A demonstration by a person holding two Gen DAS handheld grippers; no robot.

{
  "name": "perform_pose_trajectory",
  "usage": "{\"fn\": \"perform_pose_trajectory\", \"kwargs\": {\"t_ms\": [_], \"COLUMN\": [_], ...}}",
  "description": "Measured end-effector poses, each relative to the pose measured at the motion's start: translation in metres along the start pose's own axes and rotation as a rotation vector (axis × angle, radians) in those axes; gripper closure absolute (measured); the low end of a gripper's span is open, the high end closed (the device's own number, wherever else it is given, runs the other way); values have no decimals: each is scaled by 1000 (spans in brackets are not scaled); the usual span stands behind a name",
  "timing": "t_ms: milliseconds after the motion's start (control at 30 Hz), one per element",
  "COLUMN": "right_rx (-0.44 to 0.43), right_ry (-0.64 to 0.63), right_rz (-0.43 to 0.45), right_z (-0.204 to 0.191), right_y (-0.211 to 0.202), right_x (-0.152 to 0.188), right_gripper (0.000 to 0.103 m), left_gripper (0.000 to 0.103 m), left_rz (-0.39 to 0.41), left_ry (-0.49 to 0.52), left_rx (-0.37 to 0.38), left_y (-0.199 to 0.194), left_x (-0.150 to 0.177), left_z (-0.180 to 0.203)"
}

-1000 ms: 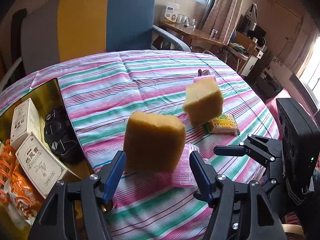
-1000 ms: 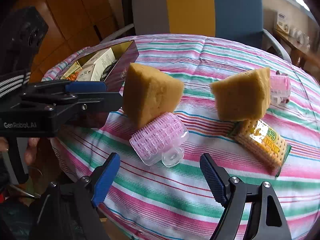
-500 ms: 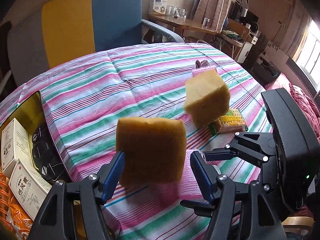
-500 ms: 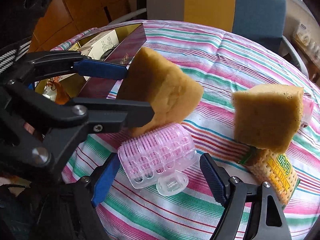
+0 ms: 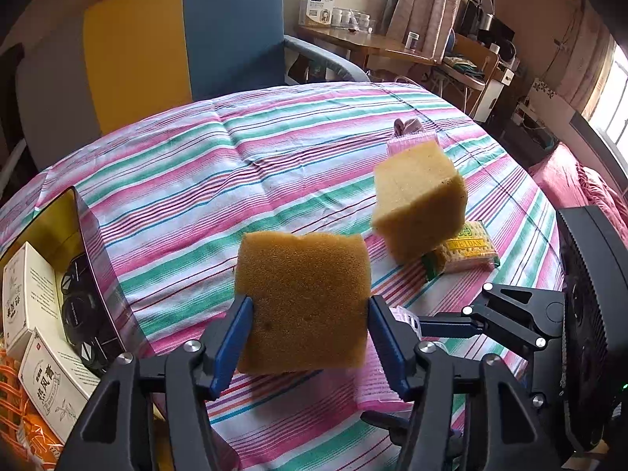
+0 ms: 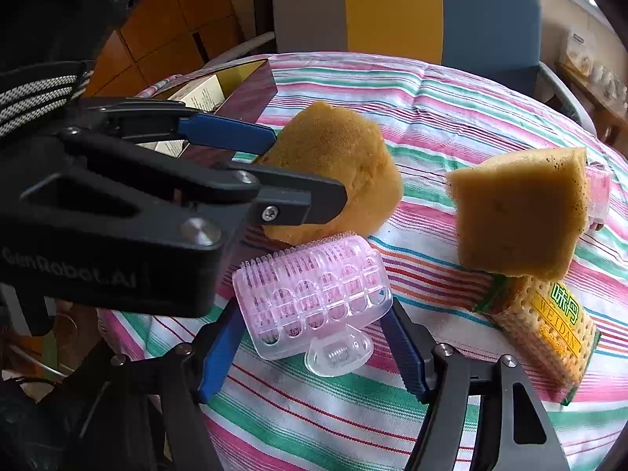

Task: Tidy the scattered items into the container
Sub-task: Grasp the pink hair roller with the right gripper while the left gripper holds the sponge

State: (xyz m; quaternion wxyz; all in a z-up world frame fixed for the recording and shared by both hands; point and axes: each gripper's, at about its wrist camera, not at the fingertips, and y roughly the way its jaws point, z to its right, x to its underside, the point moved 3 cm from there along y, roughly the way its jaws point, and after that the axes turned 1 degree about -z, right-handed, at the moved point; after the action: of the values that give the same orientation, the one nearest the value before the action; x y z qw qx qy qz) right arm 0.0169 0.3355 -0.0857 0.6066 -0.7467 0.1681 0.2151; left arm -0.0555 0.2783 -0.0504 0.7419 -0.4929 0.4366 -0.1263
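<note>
My left gripper is shut on a yellow-brown sponge, pads against both its sides; the same gripper and sponge show in the right wrist view. My right gripper has closed onto a pink hair roller lying on the striped cloth. A second sponge stands tilted to the right, leaning on a packet of crackers. The open gold-lined box sits at the left with cartons and a black object in it.
A second pink roller lies behind the far sponge. A yellow-and-blue chair stands beyond the round table. A desk with clutter is at the back right.
My left gripper closed around the near sponge. My right gripper moved forward and closed around the pink roller.
</note>
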Motion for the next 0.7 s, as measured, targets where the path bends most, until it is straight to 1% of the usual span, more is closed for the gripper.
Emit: {"fn": "perform_pose_trajectory", "kwargs": {"t_ms": [100,133,233,300,467,567,633,700], "right_rx": [-3,-4,-2,11,26,26,33,41], "right_ry": [16,20,23,26,49,84,109,137], "right_rz": [17,23,39,41,31,37,38,38], "right_z": [-2,-3,-8,-11,-11,-6,-2,2], "right_y": [-4,-6,-10,-13,-20,-31,-38,-42], "right_x": [3,5,9,12,30,41,48,53], "right_gripper": [33,33,34,34,34,34,34,34], "left_gripper": [49,53,60,62,71,73,75,75], "left_rz": [9,12,21,20,27,30,31,35], "left_ry": [-25,-30,-60,-93,-99,-117,-121,-119], "left_rx": [17,17,10,27,32,40,58,78], "left_y": [-5,-6,-8,-9,-17,-19,-21,-24], "left_x": [5,7,10,11,16,19,22,25], "left_z": [-3,-3,-4,-6,-3,-5,-2,1]}}
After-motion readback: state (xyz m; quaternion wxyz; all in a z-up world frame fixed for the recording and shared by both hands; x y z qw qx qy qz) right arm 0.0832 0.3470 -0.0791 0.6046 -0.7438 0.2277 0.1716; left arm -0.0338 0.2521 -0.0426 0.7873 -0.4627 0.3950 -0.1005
